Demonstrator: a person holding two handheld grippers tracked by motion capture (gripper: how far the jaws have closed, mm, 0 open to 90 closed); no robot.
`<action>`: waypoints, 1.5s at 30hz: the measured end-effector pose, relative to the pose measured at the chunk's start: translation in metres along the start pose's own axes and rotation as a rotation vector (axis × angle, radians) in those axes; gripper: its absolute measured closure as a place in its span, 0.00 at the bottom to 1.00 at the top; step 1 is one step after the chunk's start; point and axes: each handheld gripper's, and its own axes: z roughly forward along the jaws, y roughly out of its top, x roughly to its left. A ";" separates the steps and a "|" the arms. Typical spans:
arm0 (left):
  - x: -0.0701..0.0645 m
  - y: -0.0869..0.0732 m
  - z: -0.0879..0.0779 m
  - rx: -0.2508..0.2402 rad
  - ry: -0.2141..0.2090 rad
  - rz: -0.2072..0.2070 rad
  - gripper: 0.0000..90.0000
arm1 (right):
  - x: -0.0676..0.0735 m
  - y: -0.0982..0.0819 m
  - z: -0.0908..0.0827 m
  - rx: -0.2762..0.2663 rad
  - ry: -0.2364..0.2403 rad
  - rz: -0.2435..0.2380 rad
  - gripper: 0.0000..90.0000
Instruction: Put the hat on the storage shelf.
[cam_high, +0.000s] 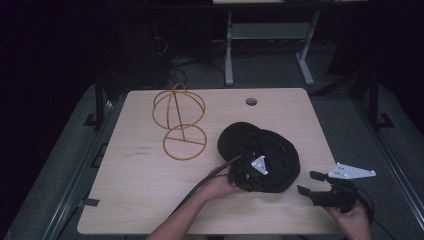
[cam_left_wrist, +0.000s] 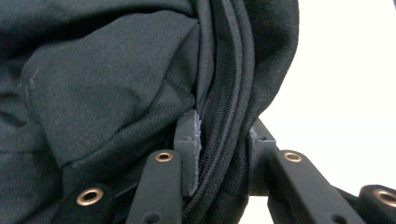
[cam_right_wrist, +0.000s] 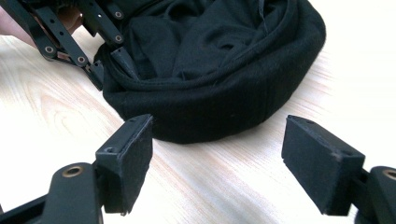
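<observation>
A: Start at the left gripper (cam_high: 250, 172). What is it doing?

B: It is clenched on the rim of the black cap (cam_high: 265, 155). In the left gripper view the folded brim band with its stitched seam runs up between the two pads (cam_left_wrist: 195, 140), and both press against the cloth.

A: Why grab the rim and not the crown?

B: My guess is that the rim is the firmest part. The crown is slack fabric, so a pinch on the hem gives a hold that can lift the cap or open it up.

A: And the right gripper (cam_high: 310, 184)?

B: Released, with nothing between its jaws. It sits just to the right of the cap, apart from it, pointing at the near side of the band (cam_right_wrist: 210, 116). It looks ready to take the opposite edge.

A: So the cap rests where?

B: On the table, opening upward, directly beyond the left jaws and just ahead of the right ones.

A: Anything farther out?

B: Up and to the left of the left gripper, well apart from the cap, stands a yellow wire hat stand (cam_high: 179, 120) with a round base, probably where the cap belongs.

A: The surface?

B: A pale wooden table (cam_high: 140, 185) with a cable hole (cam_high: 251, 101) near its far edge. Beyond it the room is dark, with a grey desk frame (cam_high: 270, 45) on the floor.
</observation>
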 end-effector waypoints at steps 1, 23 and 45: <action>-0.001 0.000 0.000 -0.003 0.000 0.000 0.82 | 0.000 0.000 0.000 -0.001 -0.001 0.000 0.27; -0.002 0.012 -0.035 -0.143 -0.042 -0.057 0.87 | 0.004 0.002 -0.002 -0.020 0.011 -0.007 0.27; 0.009 0.009 -0.095 -0.370 -0.160 -0.170 0.89 | 0.026 0.019 0.006 -0.075 0.032 -0.044 0.25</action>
